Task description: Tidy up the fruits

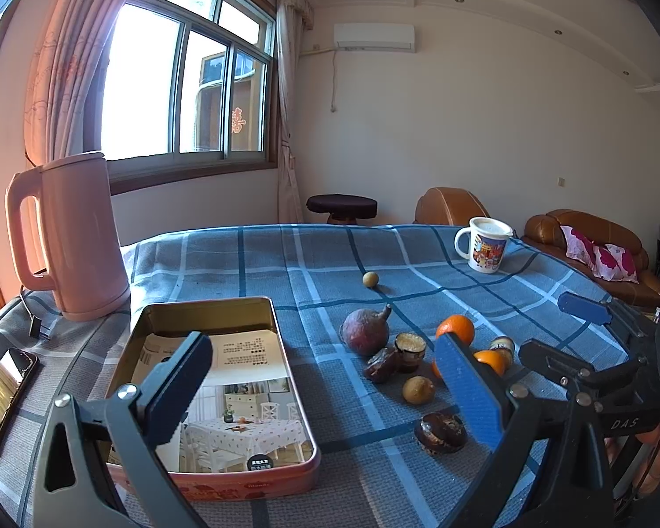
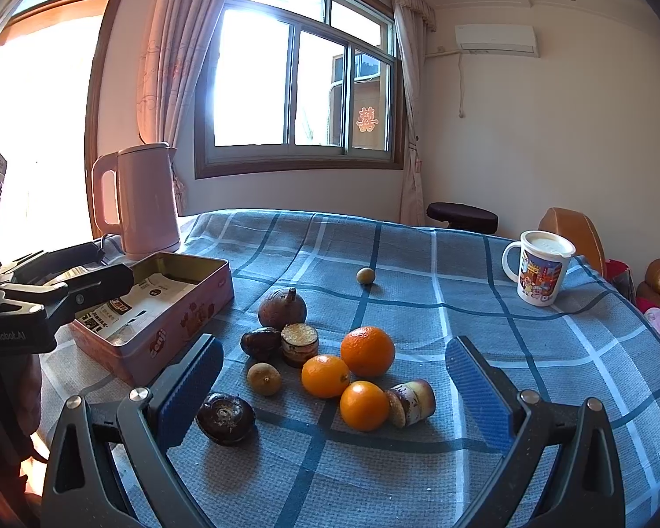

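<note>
Both grippers hover with jaws spread and empty: the left gripper (image 1: 325,378) above the open pink rectangular metal tin (image 1: 286,339), the right gripper (image 2: 334,387) over three oranges (image 2: 367,350) clustered with dark fruits on the blue checked cloth-covered worktop (image 2: 550,352).

Two hand-held grippers over the blue-checked tablecloth (image 2: 418,264): each has a black plastic frame with triangular cut-outs, silver screw heads at the pivots and two fingers faced with ribbed blue pads (image 2: 477,391). The left gripper (image 1: 321,389) carries white "GenRobot.AI" lettering on its side; the right gripper (image 2: 334,389) shows the letters "DAS" in white.
</note>
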Tool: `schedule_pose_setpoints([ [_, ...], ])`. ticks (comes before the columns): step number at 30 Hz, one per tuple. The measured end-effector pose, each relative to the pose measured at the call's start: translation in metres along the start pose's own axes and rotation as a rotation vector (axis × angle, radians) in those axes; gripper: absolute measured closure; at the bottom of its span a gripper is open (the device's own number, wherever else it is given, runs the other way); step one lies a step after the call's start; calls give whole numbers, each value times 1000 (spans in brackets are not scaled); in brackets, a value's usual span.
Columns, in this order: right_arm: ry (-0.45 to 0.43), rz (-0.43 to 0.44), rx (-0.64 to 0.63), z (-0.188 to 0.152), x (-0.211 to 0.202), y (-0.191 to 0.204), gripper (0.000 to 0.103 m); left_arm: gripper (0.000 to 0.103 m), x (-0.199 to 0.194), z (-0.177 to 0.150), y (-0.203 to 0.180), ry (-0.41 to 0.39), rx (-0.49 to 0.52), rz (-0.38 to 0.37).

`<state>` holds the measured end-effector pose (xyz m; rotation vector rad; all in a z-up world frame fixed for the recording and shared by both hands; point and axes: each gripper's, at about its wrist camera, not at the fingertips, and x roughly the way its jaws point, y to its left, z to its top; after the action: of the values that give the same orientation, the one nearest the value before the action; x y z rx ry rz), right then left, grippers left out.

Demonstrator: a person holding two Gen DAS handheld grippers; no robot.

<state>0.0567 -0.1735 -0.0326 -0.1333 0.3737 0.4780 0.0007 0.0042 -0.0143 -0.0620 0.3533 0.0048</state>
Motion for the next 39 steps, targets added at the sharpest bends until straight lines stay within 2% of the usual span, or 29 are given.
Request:
schedule_pose_setpoints([
  [29, 16, -10, 17, -8, 4, -11, 1, 0, 10, -4, -9, 38, 13, -4],
  [36, 45, -49, 32, -18, 13, -19, 1, 1, 23, -14, -23, 91, 44, -46],
  [39, 62, -52, 37, -21, 17, -22, 1, 7, 27, -19, -33, 116, 72, -74],
])
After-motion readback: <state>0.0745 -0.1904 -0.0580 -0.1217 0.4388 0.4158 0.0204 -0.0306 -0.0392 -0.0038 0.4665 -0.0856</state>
